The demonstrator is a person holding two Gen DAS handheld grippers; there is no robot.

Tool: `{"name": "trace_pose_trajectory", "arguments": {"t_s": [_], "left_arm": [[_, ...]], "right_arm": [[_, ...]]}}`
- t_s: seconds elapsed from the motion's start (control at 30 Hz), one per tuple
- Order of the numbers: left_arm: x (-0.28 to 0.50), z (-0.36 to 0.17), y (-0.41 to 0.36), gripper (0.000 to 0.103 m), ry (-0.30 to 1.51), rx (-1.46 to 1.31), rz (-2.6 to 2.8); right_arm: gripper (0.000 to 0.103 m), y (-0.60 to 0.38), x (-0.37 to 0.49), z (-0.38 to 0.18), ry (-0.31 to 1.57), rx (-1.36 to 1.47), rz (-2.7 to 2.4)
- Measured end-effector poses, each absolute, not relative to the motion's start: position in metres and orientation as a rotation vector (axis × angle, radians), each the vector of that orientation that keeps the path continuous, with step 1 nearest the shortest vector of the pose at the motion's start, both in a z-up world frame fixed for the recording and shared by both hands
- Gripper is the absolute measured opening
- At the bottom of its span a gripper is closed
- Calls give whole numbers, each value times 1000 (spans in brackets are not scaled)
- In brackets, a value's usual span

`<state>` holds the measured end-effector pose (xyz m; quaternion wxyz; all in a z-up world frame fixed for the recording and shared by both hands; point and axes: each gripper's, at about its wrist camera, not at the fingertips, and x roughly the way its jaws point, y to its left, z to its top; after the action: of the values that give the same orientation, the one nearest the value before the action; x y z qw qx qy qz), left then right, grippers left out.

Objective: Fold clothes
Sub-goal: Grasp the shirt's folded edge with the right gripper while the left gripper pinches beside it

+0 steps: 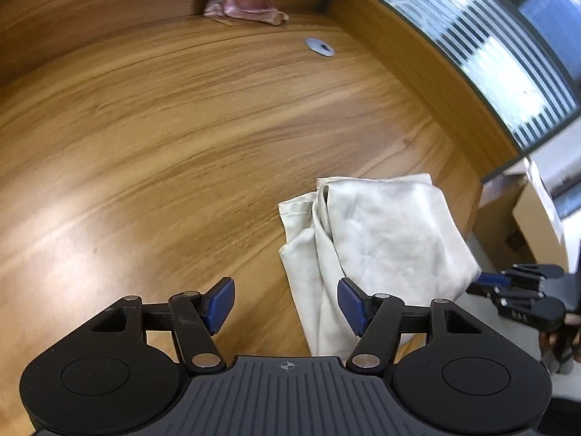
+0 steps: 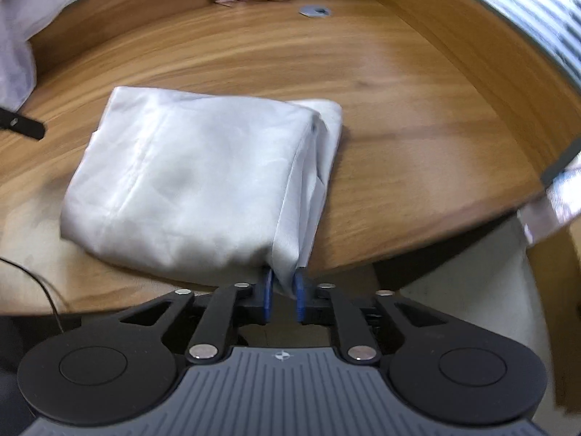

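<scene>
A pale grey-white garment (image 2: pixel 196 178) lies folded in a thick rectangle on the wooden table (image 2: pixel 417 127), near its front edge. My right gripper (image 2: pixel 283 290) is shut on the garment's near corner, the cloth pinched between its blue pads. In the left wrist view the same garment (image 1: pixel 381 239) lies to the right, with the right gripper (image 1: pixel 508 283) at its far right corner. My left gripper (image 1: pixel 287 301) is open and empty above the bare table, just left of the garment, its right pad over the cloth's edge.
A pinkish-brown cloth (image 1: pixel 243 3) hangs over the back panel at the far edge. A metal cable grommet (image 1: pixel 319 46) sits in the tabletop nearby. White fabric (image 2: pixel 18 29) shows at the far left. A cardboard box (image 1: pixel 526 210) stands beyond the table's right edge.
</scene>
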<state>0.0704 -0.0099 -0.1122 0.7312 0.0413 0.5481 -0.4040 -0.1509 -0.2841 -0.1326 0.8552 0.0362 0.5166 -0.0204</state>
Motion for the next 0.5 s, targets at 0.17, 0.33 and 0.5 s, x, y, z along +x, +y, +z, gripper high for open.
{"name": "trace_pose_trajectory", "arguments": {"t_s": [0.17,0.33,0.5], "left_arm": [[60,-109,-8,68,1212,73,-813],[57,-113,-1,70,1274,-6,-785],[56,-114,7,72,1317,-57,-769]], "right_arm": [[41,-250,-144,-122,1038,-18,111],[42,-207,-132,-117,994,-97,259],[42,-164,-120,-111,946,-176,406]]}}
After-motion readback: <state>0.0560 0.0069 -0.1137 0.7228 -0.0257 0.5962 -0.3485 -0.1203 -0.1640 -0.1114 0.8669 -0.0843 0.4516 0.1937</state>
